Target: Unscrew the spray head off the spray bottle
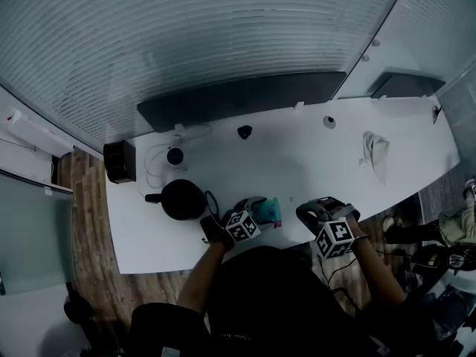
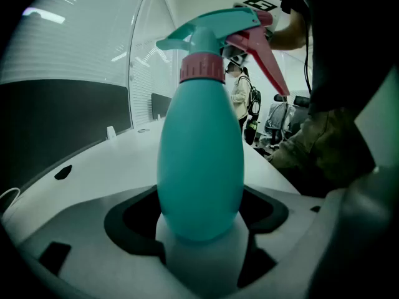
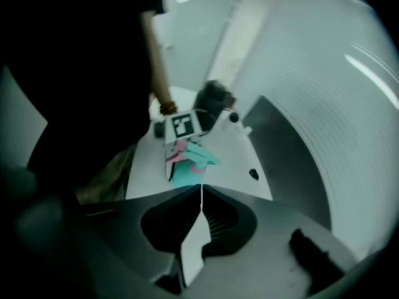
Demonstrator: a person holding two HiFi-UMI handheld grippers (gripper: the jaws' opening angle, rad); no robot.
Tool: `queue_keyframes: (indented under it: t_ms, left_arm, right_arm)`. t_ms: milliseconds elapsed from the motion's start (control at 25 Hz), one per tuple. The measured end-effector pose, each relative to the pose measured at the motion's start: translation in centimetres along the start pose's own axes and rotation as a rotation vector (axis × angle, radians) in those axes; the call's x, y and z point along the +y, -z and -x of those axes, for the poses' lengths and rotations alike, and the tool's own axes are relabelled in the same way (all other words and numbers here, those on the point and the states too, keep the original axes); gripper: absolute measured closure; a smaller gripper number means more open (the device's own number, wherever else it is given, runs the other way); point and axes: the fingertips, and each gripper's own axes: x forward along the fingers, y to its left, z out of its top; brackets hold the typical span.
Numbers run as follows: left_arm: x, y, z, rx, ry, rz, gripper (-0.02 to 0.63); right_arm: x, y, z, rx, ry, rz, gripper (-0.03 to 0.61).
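L grip [image 1: 255, 205]: I clamp bottle [image 2: 199, 161] low as a brace, so head [image 2: 218, 33], top center, is free.
R grip [image 3: 201, 195]: jaws shut, empty; I'd open it for the head.

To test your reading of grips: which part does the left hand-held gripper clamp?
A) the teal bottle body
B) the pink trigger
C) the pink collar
A: the left hand-held gripper closes on the teal bottle body, well below the pink collar.
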Motion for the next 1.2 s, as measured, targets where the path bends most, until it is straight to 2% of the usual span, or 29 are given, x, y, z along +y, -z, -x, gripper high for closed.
queue_keyframes:
  t_ms: [80,120,200,240,400,480,640,720,920,1040,1200]
  left_arm:
    - [-0.2,0.4,0.3,0.004,0.006,-0.006,0.225]
    - [-0.3,0.5,0.5,0.006,0.009,-0.009,0.224]
    - [-0.4,0.6,0.6,0.006,0.016,-0.014,0.224]
    - [-0.4,0.6,0.7,0.006,0.018,-0.015,0.224]
    - [-0.5,0.7,0.8,0.008,0.028,-0.017,0.224]
    - [-0.5,0.8,0.7,0.008,0.032,-0.020,0.224]
    - [-0.6,0.8,0.7,0.009,0.030,-0.024,0.224]
    - [-0.5,0.8,0.7,0.007,0.028,-0.024,0.224]
    - [-0.5,0.8,0.7,0.009,0.030,-0.020,0.224]
    - [-0.4,0.8,0.8,0.011,0.030,-0.018,0.227]
    - [-0.3,0.7,0.8,0.017,0.030,-0.016,0.233]
  right_arm:
    - [0.1,-1.6,-0.3,0.013,-0.070,0.240,0.567]
    - [0.0,-2.3,-0.5,0.019,-0.105,0.326,0.536]
    - [-0.9,-3.5,-1.0,0.036,-0.154,0.446,0.428]
    - [-1.4,-3.9,-1.3,0.046,-0.171,0.505,0.405]
    - [-1.8,-4.3,-2.5,0.102,-0.268,0.737,0.405]
    - [-1.0,-4.4,-3.2,0.112,-0.314,0.808,0.405]
    - [0.8,-5.3,-4.8,0.100,-0.362,0.881,0.407]
    - [1.1,-5.2,-5.5,0.119,-0.386,0.879,0.407]
    - [1.0,-4.2,-5.8,0.157,-0.403,0.810,0.443]
    - [0.4,-3.8,-5.1,0.236,-0.406,0.780,0.443]
    - [0.7,-4.0,-5.4,0.211,-0.400,0.676,0.443]
